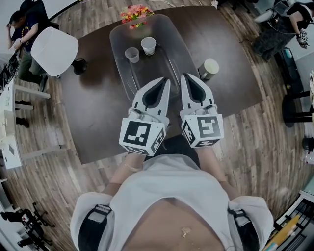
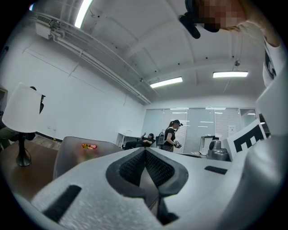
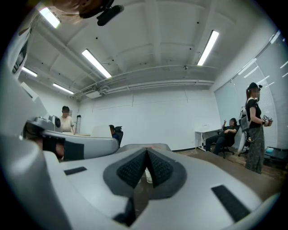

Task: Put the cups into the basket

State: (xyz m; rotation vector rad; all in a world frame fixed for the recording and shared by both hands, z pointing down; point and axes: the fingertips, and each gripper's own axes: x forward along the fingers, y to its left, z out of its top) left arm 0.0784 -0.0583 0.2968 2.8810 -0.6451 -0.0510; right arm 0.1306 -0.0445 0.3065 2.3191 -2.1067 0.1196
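Note:
A translucent grey basket (image 1: 169, 34) stands on the dark table (image 1: 98, 108), and a clear cup (image 1: 131, 54) and a white cup (image 1: 148, 45) show within its outline. A third cup (image 1: 210, 68), dark-sided with a pale top, stands on the table to the basket's right. My left gripper (image 1: 166, 80) and right gripper (image 1: 185, 76) lie side by side just short of the basket's near end, both shut and empty. The left gripper view shows shut jaws (image 2: 145, 151) and the basket (image 2: 72, 152) ahead. Behind the right gripper's shut jaws (image 3: 146, 151) a pale cup (image 3: 147, 176) peeks through.
A colourful bunch (image 1: 136, 13) sits at the basket's far end. A white rounded shade (image 1: 54, 50) on a black stand (image 1: 80, 65) is on the table's left part. People sit and stand around the room's edges (image 1: 22, 29) (image 1: 279, 29). The table's near edge is below my grippers.

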